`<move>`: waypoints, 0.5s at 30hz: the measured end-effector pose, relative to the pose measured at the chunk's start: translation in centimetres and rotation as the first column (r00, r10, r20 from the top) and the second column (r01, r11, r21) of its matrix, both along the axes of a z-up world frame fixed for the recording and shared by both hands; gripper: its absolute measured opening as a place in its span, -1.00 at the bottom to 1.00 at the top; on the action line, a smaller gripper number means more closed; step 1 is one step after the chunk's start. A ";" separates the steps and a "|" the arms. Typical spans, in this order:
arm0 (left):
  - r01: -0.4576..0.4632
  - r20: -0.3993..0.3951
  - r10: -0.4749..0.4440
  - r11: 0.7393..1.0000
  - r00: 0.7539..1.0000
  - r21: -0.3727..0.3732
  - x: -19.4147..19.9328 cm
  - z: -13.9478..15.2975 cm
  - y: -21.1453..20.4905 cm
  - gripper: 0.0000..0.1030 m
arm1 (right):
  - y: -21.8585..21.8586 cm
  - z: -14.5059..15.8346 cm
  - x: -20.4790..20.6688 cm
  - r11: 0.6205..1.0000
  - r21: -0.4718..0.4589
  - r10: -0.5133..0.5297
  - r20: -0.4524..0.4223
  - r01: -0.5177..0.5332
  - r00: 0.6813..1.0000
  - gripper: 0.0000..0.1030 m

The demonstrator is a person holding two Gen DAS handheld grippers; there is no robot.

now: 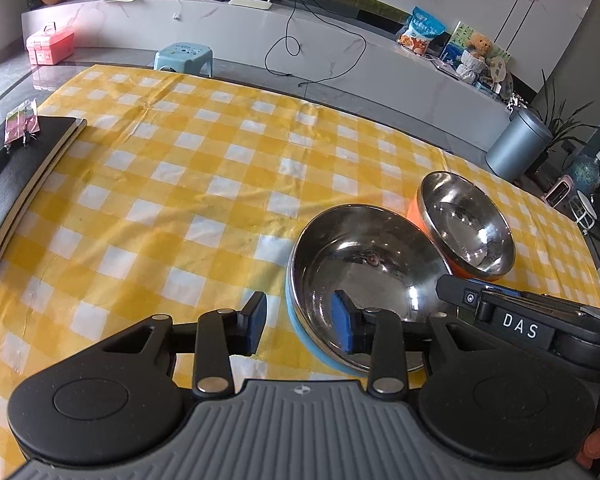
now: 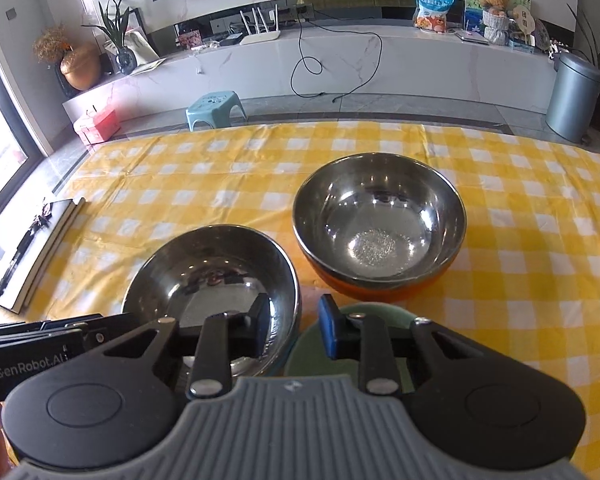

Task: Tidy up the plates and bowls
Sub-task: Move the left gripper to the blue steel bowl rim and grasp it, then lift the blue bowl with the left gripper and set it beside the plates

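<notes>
- Our left gripper [image 1: 300, 326] stands wide and holds nothing. Its fingers straddle the near-left rim of the blue bowl [image 1: 364, 264]: one pad inside the steel basin, the other outside over the checked cloth [image 1: 160, 168].
- Rim not clamped yet, as far as we can tell.
- Our right gripper [image 2: 294, 330] has a moderate gap and is also empty. One pad sits over the blue bowl's [image 2: 212, 280] right rim, the other over a green plate [image 2: 356, 344] low in front.
- We can't tell if either pad touches.
- The orange bowl [image 2: 380, 220] lies ahead and slightly right of the right gripper, just beside the blue bowl; rims look close, contact unclear.
- We judge the left gripper nearer the blue bowl and the right nearer the orange bowl and plate.
- Both bowls are upright, empty, round, with shiny steel inside and coloured outer shells.
- The plate is mostly hidden under the gripper.
- All three things sit near-right on the cloth, well apart from the black notebook [image 1: 16, 184].
</notes>
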State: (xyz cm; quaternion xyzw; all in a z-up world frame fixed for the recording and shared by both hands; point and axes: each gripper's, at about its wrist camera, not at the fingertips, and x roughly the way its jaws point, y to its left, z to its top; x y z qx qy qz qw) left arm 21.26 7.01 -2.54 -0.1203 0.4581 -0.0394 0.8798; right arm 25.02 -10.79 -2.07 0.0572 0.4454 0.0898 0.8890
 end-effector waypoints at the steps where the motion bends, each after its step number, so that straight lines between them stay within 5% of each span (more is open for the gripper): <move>1: -0.002 -0.006 0.002 1.000 1.000 -0.003 0.2 -0.2 0.1 -0.24 | 0.0 -0.2 0.2 1.000 -0.002 0.000 -0.003 0.000 1.000 -0.57; 15: -0.010 -0.034 0.009 0.999 0.999 -0.043 1.6 -1.9 0.3 -0.71 | 0.8 -2.2 2.0 1.000 -0.001 0.001 -0.035 -0.001 0.999 -0.87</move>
